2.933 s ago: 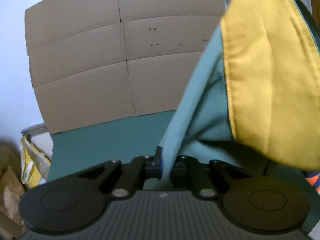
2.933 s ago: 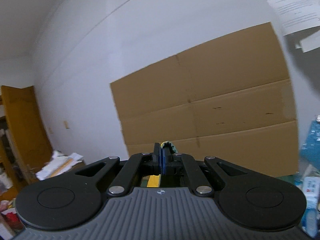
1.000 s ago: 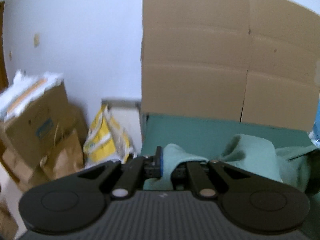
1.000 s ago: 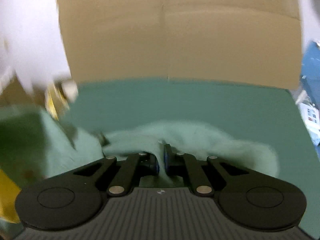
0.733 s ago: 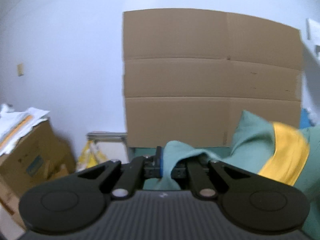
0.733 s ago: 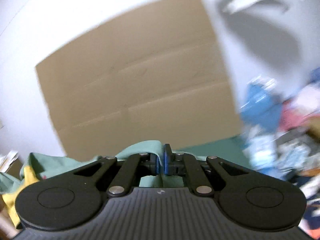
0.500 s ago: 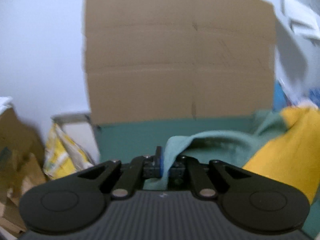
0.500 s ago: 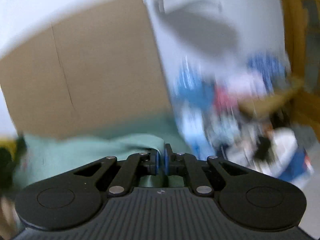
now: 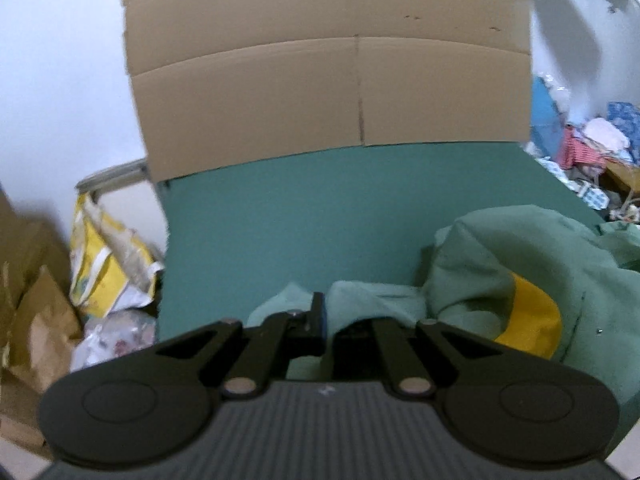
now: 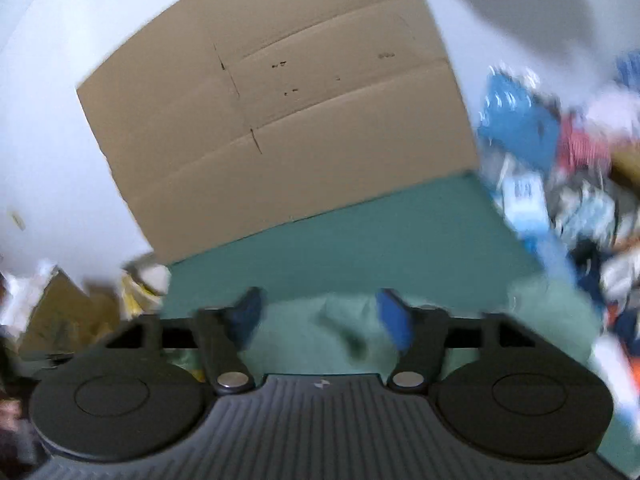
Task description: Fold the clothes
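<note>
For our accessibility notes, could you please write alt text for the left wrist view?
The left tool pinches a fold of a green garment with a yellow patch, crumpled on a teal table. Flattened cardboard stands behind.

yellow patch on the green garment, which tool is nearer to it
Left. The left tool is shut on the green garment, with the yellow patch just to its right. The right tool hangs open over green cloth; no yellow shows near it.

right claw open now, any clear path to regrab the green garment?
Probably yes: the right claw is open with the pale green garment bunched directly under and between its fingers, nothing over it. The view is motion-blurred.
</note>
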### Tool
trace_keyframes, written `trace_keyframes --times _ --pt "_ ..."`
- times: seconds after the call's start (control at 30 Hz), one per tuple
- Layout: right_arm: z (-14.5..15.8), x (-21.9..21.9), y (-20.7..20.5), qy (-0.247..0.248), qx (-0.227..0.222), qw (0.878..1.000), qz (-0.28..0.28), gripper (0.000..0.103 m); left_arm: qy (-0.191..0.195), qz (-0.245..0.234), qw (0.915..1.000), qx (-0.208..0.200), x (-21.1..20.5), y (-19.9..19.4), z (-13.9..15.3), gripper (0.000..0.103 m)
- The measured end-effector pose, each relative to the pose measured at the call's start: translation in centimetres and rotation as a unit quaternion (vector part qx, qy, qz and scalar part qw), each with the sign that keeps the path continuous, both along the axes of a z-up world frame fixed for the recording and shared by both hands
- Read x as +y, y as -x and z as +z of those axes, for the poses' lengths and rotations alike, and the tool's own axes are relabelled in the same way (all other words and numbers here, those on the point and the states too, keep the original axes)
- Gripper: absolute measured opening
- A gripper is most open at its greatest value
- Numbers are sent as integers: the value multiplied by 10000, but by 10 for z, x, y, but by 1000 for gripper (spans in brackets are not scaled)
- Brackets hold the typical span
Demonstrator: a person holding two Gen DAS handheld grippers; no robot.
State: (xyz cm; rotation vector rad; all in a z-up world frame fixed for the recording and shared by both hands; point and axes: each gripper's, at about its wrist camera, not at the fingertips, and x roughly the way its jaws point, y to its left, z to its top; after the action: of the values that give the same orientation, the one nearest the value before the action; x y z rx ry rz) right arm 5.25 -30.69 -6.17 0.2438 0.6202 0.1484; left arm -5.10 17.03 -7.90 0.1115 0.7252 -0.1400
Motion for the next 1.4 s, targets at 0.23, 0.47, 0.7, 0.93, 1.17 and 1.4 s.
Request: trace_keyframes --times 0.23,0.47,0.7,0.93,1.17,1.4 --pt "-88 17 -119 1759 964 9772 696 77 -146 530 9985 37 2 10 8 16" --pt "-143 16 -156 1790 1398 9612 1568 58 -333 866 9956 100 -5 12 3 22" --pt "-91 -7 -130 972 1063 9828 1155 3 -427 1120 9926 176 -17 -8 -11 0" --pt "41 -34 -81 411 -350 9966 624 3 -416 579 9967 -399 -50 -52 31 0" --pt "142 -96 -40 48 -1665 9858 -185 3 -107 138 9937 -1106 -79 -114 102 0" --pt "223 -122 20 -179 -2869 9535 -901 3 55 -73 9885 -1507 -108 -183 145 17"
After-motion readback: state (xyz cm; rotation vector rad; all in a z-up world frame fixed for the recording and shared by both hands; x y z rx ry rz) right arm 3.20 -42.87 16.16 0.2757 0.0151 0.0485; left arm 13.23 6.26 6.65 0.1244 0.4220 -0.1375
